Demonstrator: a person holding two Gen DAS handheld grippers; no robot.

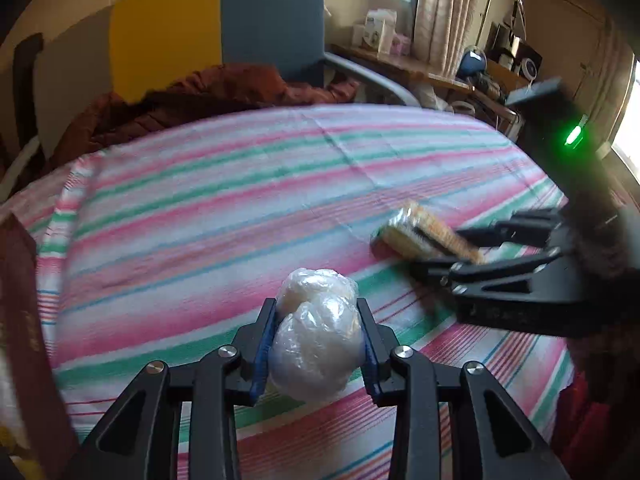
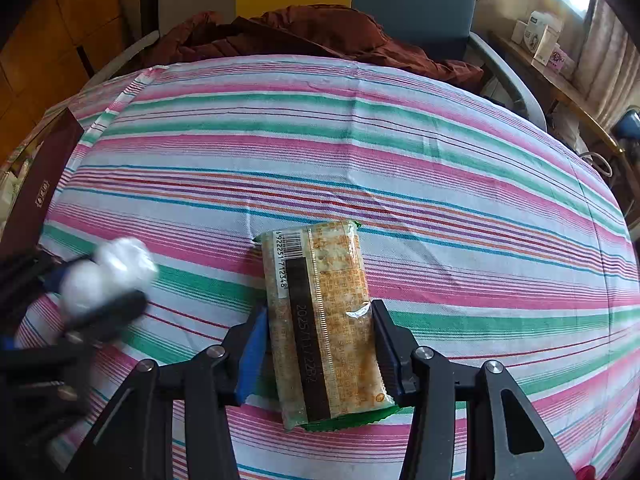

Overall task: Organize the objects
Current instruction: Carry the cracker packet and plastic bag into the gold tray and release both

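Observation:
A white bundle wrapped in clear plastic [image 1: 316, 332] sits between the blue-padded fingers of my left gripper [image 1: 316, 308], which is shut on it just above the striped cloth [image 1: 200, 208]. The right wrist view shows that bundle [image 2: 108, 272] and the left gripper [image 2: 104, 284] blurred at the left. A flat packet of crackers [image 2: 324, 312] with a barcode label lies lengthwise between the pads of my right gripper [image 2: 319, 308], which press on its two long sides. From the left wrist view the packet [image 1: 412, 232] and the right gripper [image 1: 440, 248] are at the right, low over the cloth.
The striped cloth [image 2: 400, 152] covers a table. A maroon box [image 2: 40, 184] stands at its left edge. Behind the table a brown-red jacket [image 2: 320, 36] lies on a chair with a yellow and blue back [image 1: 216, 28]. A cluttered desk [image 1: 460, 76] runs along the far right.

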